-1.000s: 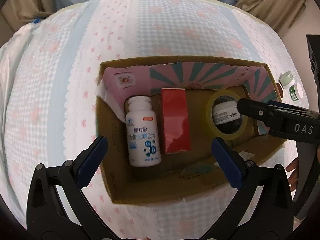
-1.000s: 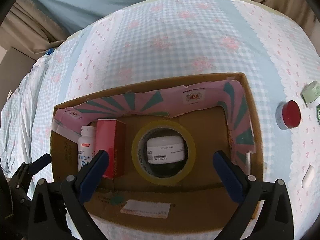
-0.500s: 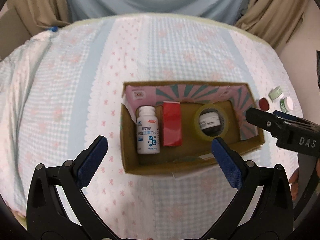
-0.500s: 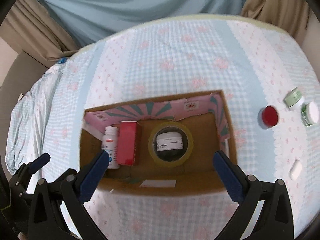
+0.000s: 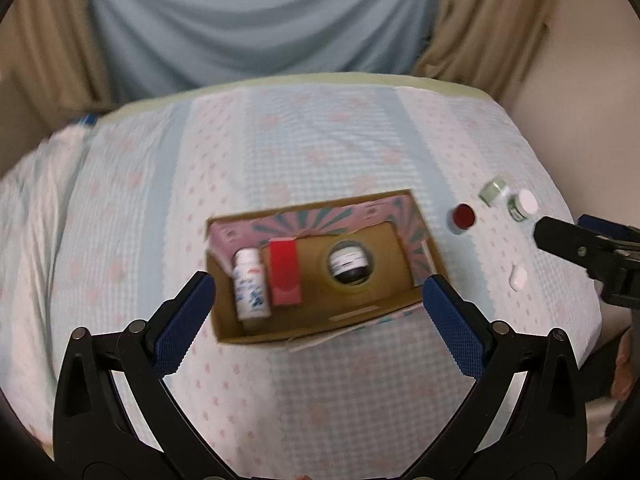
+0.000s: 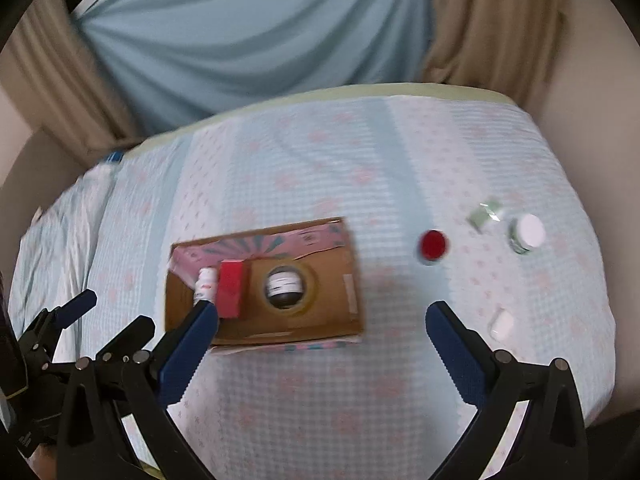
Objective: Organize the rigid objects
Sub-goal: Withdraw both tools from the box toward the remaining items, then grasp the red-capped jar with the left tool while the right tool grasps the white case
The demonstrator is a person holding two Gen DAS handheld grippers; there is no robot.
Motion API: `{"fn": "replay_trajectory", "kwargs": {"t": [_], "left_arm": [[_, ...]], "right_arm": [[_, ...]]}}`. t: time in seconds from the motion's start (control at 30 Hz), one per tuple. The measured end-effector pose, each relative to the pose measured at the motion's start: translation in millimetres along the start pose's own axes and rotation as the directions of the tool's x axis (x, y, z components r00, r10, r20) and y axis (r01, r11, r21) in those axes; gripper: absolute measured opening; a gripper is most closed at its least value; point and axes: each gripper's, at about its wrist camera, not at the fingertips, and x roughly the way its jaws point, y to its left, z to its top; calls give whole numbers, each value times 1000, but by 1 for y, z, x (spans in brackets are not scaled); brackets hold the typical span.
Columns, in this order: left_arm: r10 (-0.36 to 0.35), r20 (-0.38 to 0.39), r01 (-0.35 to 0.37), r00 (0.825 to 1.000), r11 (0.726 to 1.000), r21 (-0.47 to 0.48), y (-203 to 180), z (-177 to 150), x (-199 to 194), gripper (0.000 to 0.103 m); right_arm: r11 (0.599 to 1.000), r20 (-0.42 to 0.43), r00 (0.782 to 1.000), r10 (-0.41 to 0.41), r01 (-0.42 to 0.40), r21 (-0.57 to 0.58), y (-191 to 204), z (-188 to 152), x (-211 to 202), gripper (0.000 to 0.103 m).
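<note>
Left gripper point(image 5: 318, 300): being held wide open, empty, above the box point(image 5: 400, 312).
Right gripper point(image 6: 322, 330): being held wide open, empty.
Red jar point(image 6: 433, 245): lying outside the box toward the bed's right edge, nearer the right gripper.

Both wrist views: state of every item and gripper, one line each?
Cardboard box: open, on the bed.
White bottle: lying in box.
Red box: in box, beside bottle.
Tape roll: flat in box, dark jar inside it.
Red-lidded jar: outside box, closed.
Left gripper: open, empty.
Right gripper: open, empty.
</note>
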Motion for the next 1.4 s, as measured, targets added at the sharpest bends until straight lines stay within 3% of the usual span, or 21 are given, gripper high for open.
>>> {"fn": "replay_trajectory", "kwargs": {"t": [0.2, 0.47, 0.6, 0.8, 1.0, 1.07, 1.2, 1.3, 1.4], "left_arm": [[-44, 5, 43, 999, 991, 129, -65, 24, 10, 103], [-109, -77, 127, 991, 947, 295, -158, 53, 68, 103], [-97, -125, 139, 987, 912, 387, -202, 61, 106, 103], [-88, -221, 180, 971, 878, 443, -248, 65, 176, 103], [-46, -301, 195, 952, 851, 488, -286, 58, 255, 103], [-33, -323, 200, 946, 844, 498, -294, 56, 278, 103], [-2, -365, 207, 931, 827, 522, -308, 50, 319, 99], [14, -379, 207, 925, 818, 537, -314, 46, 345, 97], [30, -398, 206, 917, 819, 536, -316, 42, 364, 92]], "right_arm": [[987, 32, 991, -131, 127, 95, -61, -8, -24, 103], [931, -42, 975, -219, 222, 288, -155, -24, -3, 103], [902, -100, 974, -205, 227, 367, -191, -35, 27, 103], [861, -162, 970, -181, 236, 451, -232, -50, 76, 103], [786, -198, 966, -166, 251, 564, -269, -69, 126, 103], [755, -212, 963, -167, 263, 601, -280, -75, 142, 94], [692, -224, 960, -166, 276, 668, -297, -85, 169, 91], [669, -237, 955, -176, 293, 683, -304, -90, 188, 90], [652, -255, 954, -159, 295, 698, -310, -94, 206, 80]]}}
